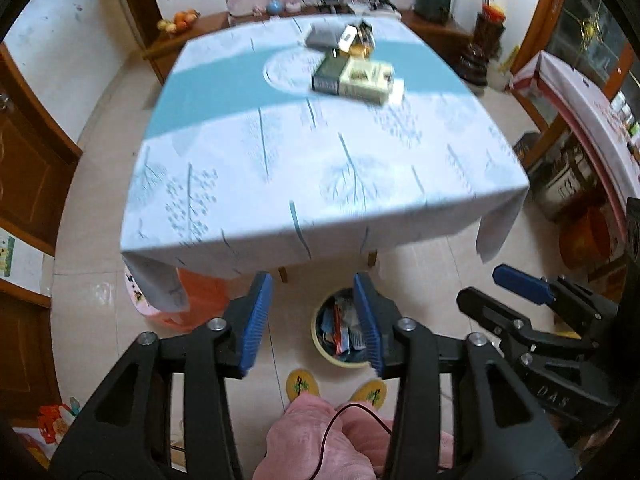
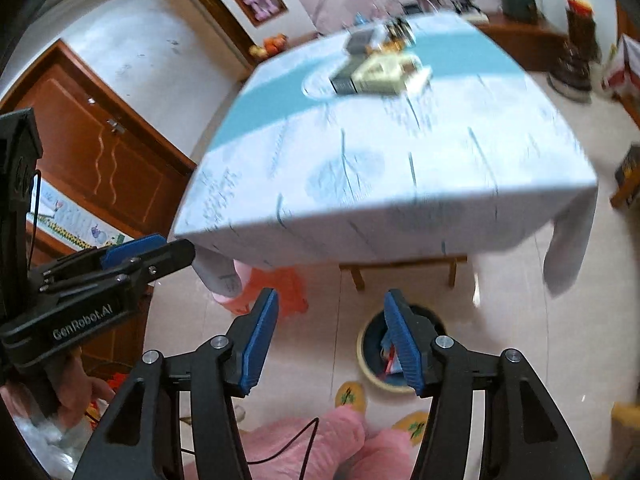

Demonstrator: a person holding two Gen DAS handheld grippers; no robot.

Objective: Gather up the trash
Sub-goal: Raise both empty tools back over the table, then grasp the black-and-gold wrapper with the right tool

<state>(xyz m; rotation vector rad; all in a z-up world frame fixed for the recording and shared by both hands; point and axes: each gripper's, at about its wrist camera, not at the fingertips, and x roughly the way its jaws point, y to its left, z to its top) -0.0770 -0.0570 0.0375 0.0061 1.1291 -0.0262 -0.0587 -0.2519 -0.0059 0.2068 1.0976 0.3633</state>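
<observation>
A yellow-rimmed trash bin (image 1: 325, 350) stands on the floor in front of the table and holds several wrappers; it also shows in the right wrist view (image 2: 370, 364). My left gripper (image 1: 312, 320) is open and empty, held above the bin. My right gripper (image 2: 330, 340) is open and empty, also above the floor near the bin; in the left wrist view it (image 1: 496, 292) sits at the right. The left gripper (image 2: 160, 254) appears at the left of the right wrist view. On the table (image 1: 280, 160), books and small boxes (image 1: 356, 74) lie near the far side.
The table has a pale blue patterned cloth hanging over its edges (image 2: 400, 184). An orange and pink bag (image 1: 192, 296) lies under the near left corner. Wooden doors (image 2: 100, 152) stand at the left. A sideboard with fruit (image 1: 178, 20) runs along the back wall. Slippers (image 1: 302, 386) show below.
</observation>
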